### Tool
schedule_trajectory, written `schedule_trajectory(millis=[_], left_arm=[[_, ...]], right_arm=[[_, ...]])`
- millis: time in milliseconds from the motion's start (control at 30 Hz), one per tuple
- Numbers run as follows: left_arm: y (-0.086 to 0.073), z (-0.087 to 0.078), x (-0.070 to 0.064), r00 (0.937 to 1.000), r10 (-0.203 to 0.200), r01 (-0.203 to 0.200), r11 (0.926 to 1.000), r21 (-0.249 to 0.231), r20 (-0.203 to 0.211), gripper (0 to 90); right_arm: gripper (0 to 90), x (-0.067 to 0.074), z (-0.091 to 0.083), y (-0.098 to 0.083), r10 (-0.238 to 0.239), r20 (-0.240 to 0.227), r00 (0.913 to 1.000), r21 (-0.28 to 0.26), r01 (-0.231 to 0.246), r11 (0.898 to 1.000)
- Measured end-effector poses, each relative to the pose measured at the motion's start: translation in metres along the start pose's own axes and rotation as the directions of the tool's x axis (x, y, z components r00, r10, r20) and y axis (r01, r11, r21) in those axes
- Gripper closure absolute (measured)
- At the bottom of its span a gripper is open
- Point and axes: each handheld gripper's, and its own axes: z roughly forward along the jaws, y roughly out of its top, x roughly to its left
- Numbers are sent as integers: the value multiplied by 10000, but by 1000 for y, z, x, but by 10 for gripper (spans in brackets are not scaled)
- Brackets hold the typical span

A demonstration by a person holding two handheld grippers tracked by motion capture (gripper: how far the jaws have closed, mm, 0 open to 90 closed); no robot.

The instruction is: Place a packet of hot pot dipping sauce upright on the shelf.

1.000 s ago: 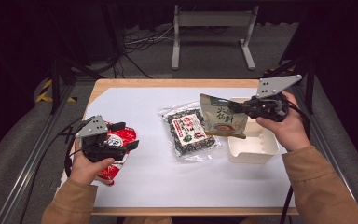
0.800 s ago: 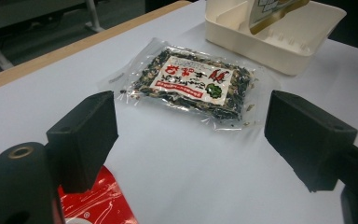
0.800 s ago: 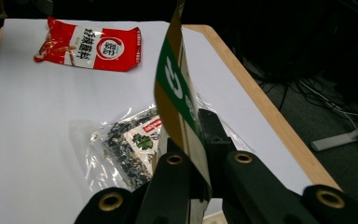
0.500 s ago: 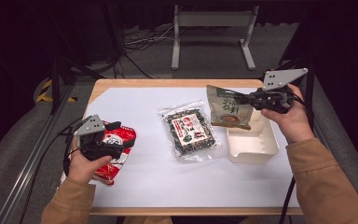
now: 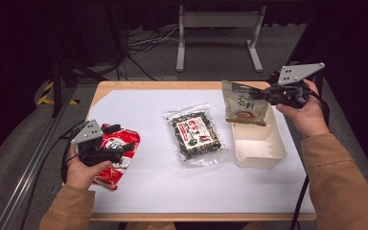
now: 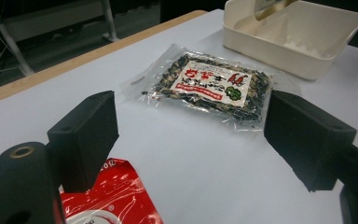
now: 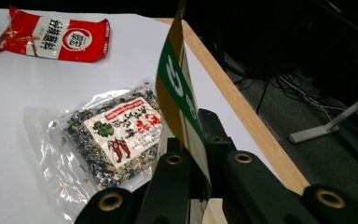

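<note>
My right gripper [image 5: 257,91] is shut on the edge of a green-and-brown pouch [image 5: 243,103], which hangs upright over the far end of a white tray [image 5: 258,153]. In the right gripper view the pouch [image 7: 175,88] stands edge-on between the closed jaws [image 7: 193,154]. My left gripper [image 5: 121,137] hovers open just over a red snack packet [image 5: 117,160] at the table's left. In the left gripper view its jaws [image 6: 191,135] stand wide apart with nothing between them, and the red packet [image 6: 112,200] lies below. A clear bag of dark dried mix [image 5: 195,134] lies flat mid-table.
White paper [image 5: 172,191] covers the wooden table. The tray [image 6: 307,56] sits at the right, close beside the clear bag [image 6: 209,86]. A metal stand [image 5: 218,33] and cables lie on the floor beyond the far edge.
My right hand has carried the pouch to the right and slightly up, from beside the clear bag to over the tray's far end. The left gripper has stayed over the red packet.
</note>
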Motion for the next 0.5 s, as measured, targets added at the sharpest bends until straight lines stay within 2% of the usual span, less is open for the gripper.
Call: schedule_trajectory(millis=[500], left_arm=[[-12, -15, 0, 9988, -189, 185, 9998, -96, -460, 178]], right_arm=[[893, -28, -6, -15, -161, 415, 9990, -68, 163, 9998]])
